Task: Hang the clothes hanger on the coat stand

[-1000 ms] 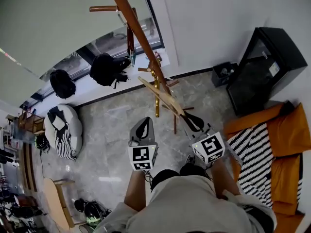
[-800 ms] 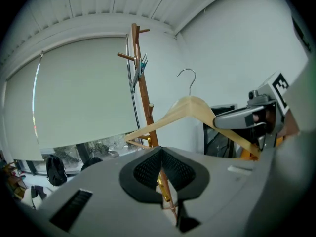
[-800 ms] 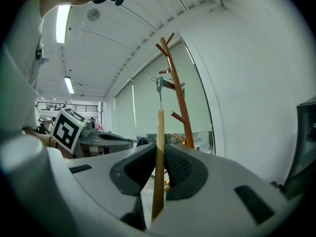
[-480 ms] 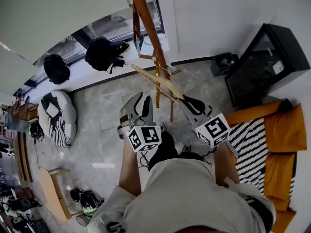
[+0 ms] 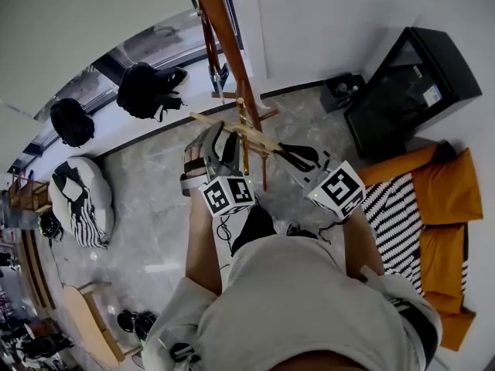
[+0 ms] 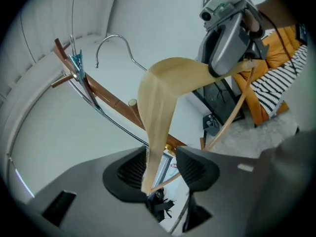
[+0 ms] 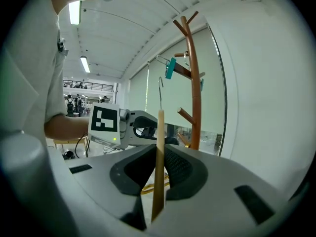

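Slippage is the worry.

Head view: the wooden hanger [image 5: 267, 144] is held up just short of the coat stand [image 5: 224, 29], with the left gripper [image 5: 216, 139] and right gripper [image 5: 288, 153] at its two ends.

Left gripper view: the jaws have just been opening. The hanger arm stands loose between them, leaning on one pad, and the metal hook [image 6: 113, 35] is not yet over anything.

Right gripper view: the jaws are clamped on the hanger's thin end. With that single grip the hanger could swing or twist, so the hook might miss a peg [image 7: 184, 115].
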Available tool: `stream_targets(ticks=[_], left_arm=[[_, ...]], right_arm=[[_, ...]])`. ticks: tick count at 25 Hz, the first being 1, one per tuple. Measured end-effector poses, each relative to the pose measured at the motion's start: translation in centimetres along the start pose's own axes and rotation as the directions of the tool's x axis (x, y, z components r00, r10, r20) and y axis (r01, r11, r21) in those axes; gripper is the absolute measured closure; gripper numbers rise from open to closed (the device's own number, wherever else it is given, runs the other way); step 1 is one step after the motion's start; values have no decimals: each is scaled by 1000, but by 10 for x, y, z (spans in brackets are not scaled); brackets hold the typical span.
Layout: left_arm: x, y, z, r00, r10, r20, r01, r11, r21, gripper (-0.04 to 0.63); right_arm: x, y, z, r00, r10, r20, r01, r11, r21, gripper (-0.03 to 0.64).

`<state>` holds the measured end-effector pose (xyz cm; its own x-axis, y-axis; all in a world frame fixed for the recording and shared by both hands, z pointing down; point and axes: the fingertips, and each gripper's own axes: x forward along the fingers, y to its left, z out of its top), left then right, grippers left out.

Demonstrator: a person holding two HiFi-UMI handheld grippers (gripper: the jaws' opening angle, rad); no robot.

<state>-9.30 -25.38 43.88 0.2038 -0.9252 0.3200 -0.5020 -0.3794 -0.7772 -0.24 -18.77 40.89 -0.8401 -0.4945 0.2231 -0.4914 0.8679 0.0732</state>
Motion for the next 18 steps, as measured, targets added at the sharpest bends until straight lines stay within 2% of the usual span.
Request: stream_targets(ticks=[4,6,8,11,15,18], left_arm=[[8,1,-1,1000,14,25,-15,1000,6,407],[9,1,2,999,12,46,-13,1000,12,411],[8,1,6,998,13,67,-15,1000,23,476],[7,-3,5,999,-10,40,10,1000,12,483],[9,-7,-6,998,-48,-42,47,998,-30,483],[7,-9,-14,993,-42,-113,40,999,-27,483]], right_arm=[[3,3,-8,997,47,-56,-48,999,-19,569],[3,1,-8,997,55,-50,-56,998,-20,569],[1,-2,-6,998,64,-27,-64,998,-14,569],[1,-5,-5,997,65,-48,-68,996,-59,568],[9,-14,-9,995,-18,-103,0,985,-172,551],[16,-20,-19,971,-124,-203,55,947,-316,532]])
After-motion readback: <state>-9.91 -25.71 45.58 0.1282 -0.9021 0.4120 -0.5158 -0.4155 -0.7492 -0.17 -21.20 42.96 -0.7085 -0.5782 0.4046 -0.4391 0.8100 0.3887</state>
